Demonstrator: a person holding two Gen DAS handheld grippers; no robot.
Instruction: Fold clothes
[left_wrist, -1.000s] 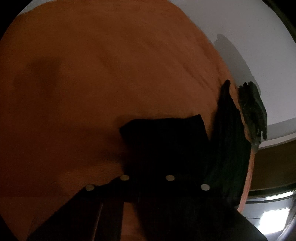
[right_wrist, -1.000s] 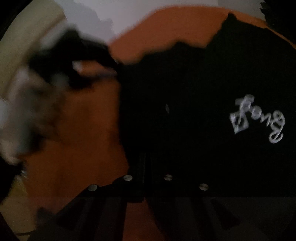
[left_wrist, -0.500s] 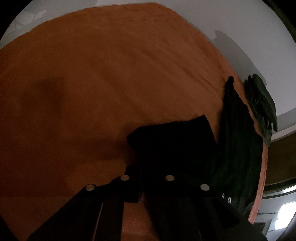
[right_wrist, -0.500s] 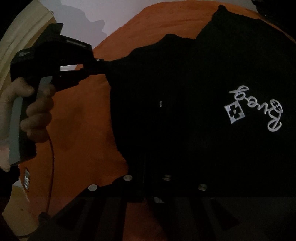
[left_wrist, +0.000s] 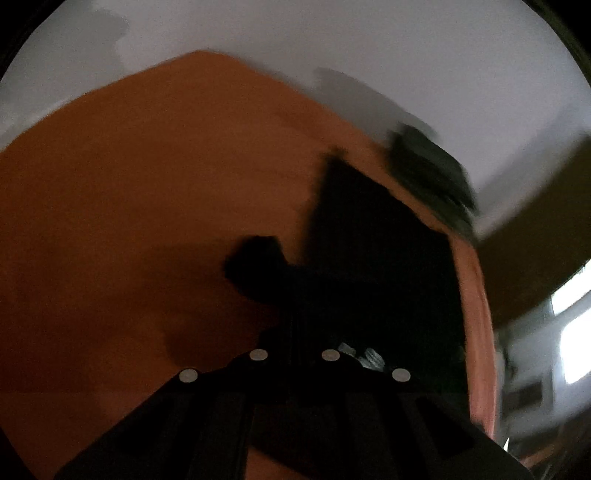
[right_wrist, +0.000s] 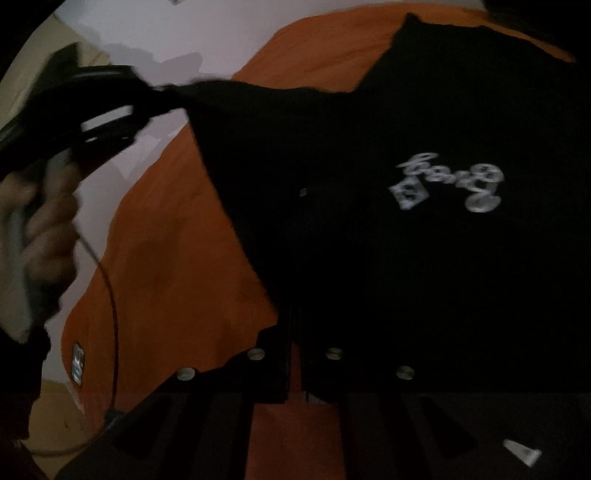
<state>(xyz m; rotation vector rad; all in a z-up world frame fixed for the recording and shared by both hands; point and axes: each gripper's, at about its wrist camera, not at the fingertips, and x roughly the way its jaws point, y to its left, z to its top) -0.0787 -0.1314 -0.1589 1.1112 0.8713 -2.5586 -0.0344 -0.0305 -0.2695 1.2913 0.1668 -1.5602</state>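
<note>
A black shirt (right_wrist: 406, 277) with a white logo (right_wrist: 447, 181) lies partly on an orange cover (right_wrist: 166, 258). My right gripper (right_wrist: 293, 332) is shut on the shirt's near edge. In the right wrist view my left gripper (right_wrist: 155, 96) is at the upper left, held by a hand (right_wrist: 40, 229) and shut on a corner of the same shirt, whose edge stretches taut between the two. In the left wrist view the left gripper (left_wrist: 291, 325) pinches black cloth (left_wrist: 369, 258) lifted above the orange cover (left_wrist: 147, 184).
A second dark garment (left_wrist: 432, 173), blurred, lies at the orange cover's far right edge on a white surface (left_wrist: 332, 44). A thin cable (right_wrist: 107, 295) hangs from the left gripper. A small label (right_wrist: 77, 363) sits on the cover's corner.
Both grippers have risen with the black shirt. The left one climbed most and rolled, lifting its corner off the orange cover and pulling the edge taut.
</note>
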